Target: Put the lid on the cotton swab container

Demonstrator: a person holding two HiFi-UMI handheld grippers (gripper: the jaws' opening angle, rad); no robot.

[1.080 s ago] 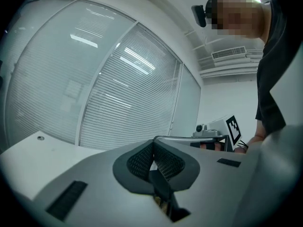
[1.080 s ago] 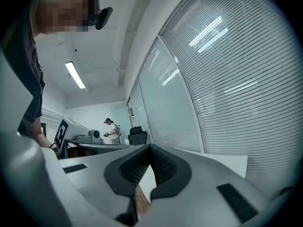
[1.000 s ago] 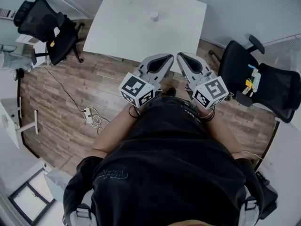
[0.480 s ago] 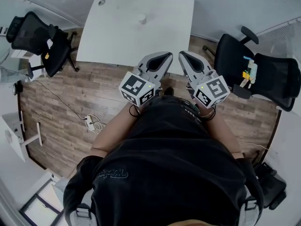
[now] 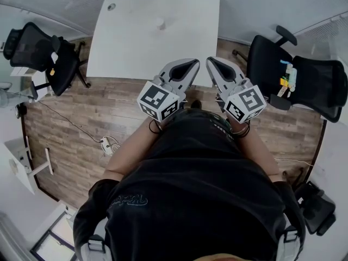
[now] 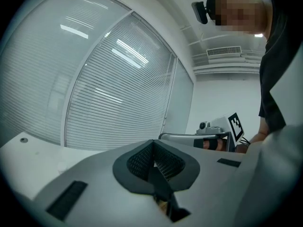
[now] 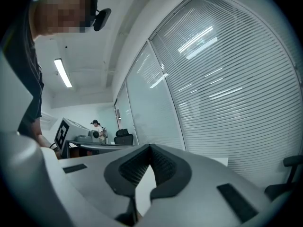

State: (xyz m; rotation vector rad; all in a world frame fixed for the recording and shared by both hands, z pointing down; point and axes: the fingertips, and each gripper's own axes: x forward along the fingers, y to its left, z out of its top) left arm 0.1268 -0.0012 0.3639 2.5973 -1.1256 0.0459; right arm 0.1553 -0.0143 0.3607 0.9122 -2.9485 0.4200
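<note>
A small white cylinder, the cotton swab container (image 5: 160, 22), stands on the far half of the white table (image 5: 136, 53). I cannot make out a lid. Both grippers are held side by side in front of the person's chest, over the wooden floor at the table's near edge and well short of the container. The left gripper (image 5: 192, 63) (image 6: 153, 144) is shut with nothing between its pads. The right gripper (image 5: 210, 61) (image 7: 150, 146) is also shut and empty. From the gripper views only window blinds and a strip of tabletop show past the jaws.
A small round grey spot (image 5: 111, 6) sits near the table's far left corner. Black office chairs stand left (image 5: 38, 50) and right (image 5: 296, 78) of the table. A cable with a power strip (image 5: 109, 144) lies on the wooden floor at the left.
The table and chairs have slid left and up in the head view as the person's head moved. Both grippers keep the same shut pose at the chest.
</note>
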